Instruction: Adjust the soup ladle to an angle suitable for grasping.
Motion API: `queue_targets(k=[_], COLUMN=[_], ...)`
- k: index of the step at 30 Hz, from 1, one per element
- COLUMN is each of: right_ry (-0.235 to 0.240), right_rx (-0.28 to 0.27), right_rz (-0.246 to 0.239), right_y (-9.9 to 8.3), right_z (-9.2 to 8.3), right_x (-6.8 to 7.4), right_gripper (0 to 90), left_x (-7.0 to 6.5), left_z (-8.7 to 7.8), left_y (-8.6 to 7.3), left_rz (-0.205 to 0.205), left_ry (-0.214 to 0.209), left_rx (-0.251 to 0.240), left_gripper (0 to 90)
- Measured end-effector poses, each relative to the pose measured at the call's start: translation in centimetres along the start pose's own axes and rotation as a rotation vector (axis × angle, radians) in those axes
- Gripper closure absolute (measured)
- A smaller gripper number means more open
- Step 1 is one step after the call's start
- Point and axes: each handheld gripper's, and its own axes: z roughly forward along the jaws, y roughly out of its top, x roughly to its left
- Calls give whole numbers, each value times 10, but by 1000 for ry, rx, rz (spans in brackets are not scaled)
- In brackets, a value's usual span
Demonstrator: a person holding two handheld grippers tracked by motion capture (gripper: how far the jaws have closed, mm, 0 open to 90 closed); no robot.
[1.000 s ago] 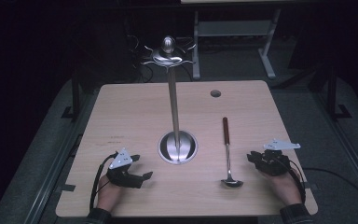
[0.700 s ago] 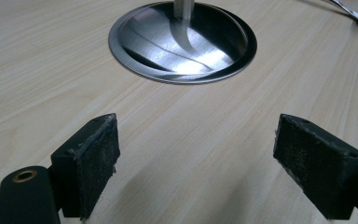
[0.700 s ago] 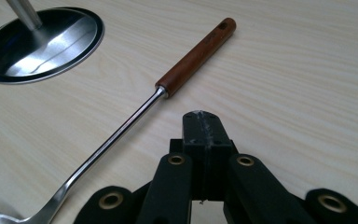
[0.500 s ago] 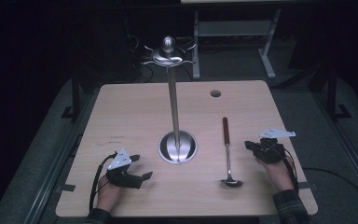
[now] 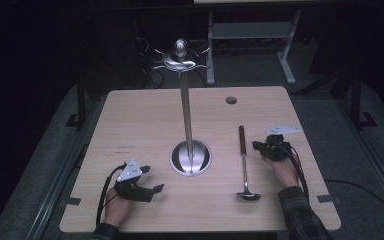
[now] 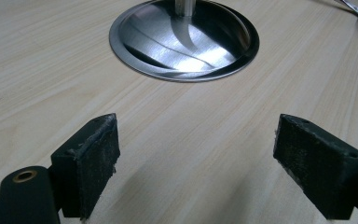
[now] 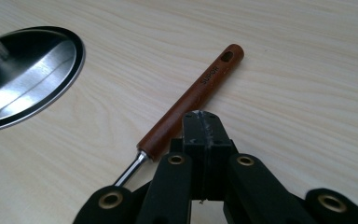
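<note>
Steel ladle with red-brown wooden handle (image 5: 242, 159) lies flat on pale wooden worktop (image 5: 140, 125), right of tall steel hanging stand (image 5: 186, 120). Right gripper (image 7: 204, 122) clenched empty just beside handle; must spread fingers before straddling it. Left gripper (image 6: 196, 158) released, idle.

A light wooden table (image 5: 145, 120) holds a tall metal stand with a round shiny base (image 5: 190, 158). The base sits just ahead of the open left claw (image 5: 150, 181). A ladle (image 5: 243, 162) with a brown wooden handle lies flat, just beside the right claw (image 5: 256, 146). A small round hole (image 5: 231, 100) sits far beyond it.
</note>
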Motion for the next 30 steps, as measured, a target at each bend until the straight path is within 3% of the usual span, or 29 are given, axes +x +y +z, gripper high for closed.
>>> queue_targets(k=[8,16,30], right_ry=[1,18,60], right_rx=[30,46,66], right_rz=[11,12,-29], right_y=[0,-3,-3], right_z=[22,25,29], right_x=[-1,1,15], right_gripper=[897,897,897], left_x=[0,0,0], left_z=[0,0,0], left_y=[0,0,0], left_rz=[3,4,0], left_ry=[-8,-12,-12], left_rx=[-2,-1,-1], left_gripper=[142,142,142])
